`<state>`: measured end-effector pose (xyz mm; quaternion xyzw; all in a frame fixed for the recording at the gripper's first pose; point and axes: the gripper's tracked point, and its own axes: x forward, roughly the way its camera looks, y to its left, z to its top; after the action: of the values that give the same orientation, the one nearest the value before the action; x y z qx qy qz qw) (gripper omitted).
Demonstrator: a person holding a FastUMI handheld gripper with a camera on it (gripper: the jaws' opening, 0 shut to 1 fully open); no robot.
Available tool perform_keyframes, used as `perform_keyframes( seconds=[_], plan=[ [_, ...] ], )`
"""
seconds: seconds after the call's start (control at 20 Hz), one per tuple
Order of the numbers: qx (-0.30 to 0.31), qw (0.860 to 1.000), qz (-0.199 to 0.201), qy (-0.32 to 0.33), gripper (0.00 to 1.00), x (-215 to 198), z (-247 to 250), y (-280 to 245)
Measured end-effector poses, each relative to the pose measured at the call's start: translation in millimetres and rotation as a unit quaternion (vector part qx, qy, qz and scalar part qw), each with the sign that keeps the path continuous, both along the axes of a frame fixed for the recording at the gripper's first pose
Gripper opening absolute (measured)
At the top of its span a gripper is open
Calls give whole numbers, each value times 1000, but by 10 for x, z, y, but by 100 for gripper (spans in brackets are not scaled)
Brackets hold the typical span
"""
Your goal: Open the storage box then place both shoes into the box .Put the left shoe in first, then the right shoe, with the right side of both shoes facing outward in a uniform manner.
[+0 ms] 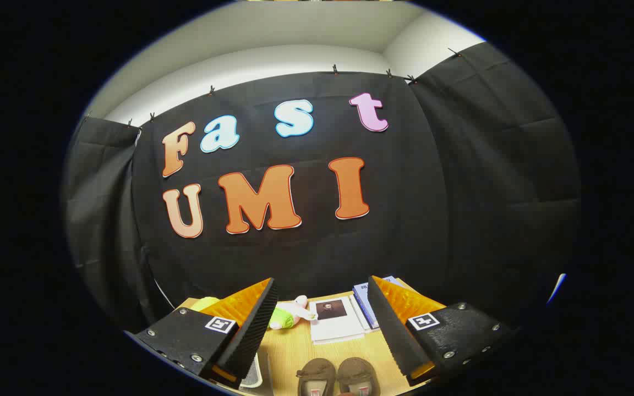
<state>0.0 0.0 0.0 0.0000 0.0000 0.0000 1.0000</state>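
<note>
Gripper (321, 324) open, empty, above 2 brown shoes (339, 377) on table (295, 346)

A light wooden table (295, 352) carries a pair of brown shoes (339, 377) side by side at its near edge. Farther back lie a white book (334, 320), a blue book (365, 305) just beside it, and a soft toy (289, 314).

The gripper (322, 300) jaws stand wide apart with nothing between them. Bare counter (295, 346) lies ahead between the shoes (339, 375) and the book (334, 319); a plush toy (290, 314) sits beside it.
</note>
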Motion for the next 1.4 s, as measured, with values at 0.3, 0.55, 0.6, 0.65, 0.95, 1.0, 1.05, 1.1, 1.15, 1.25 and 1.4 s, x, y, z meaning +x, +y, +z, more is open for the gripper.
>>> perform_keyframes(
  seconds=[0.3,0.55,0.6,0.65,0.95,1.0,1.05,1.1,1.15,1.25,1.4],
  plan=[
    [15,1000,9,10,98,57,-95,49],
    [40,998,27,37,98,169,-347,133],
    [53,997,37,48,98,197,-423,185],
    [68,995,47,58,98,222,-514,227],
    [104,986,61,111,98,336,-979,324],
    [101,987,61,113,98,351,-1004,332],
    [99,987,61,115,98,365,-1038,341],
    [100,986,64,119,98,379,-1075,355],
    [105,984,70,125,98,382,-1128,384],
    [125,978,84,142,98,399,-1259,460],
    [157,967,104,171,98,418,-1493,573]
  ],
)
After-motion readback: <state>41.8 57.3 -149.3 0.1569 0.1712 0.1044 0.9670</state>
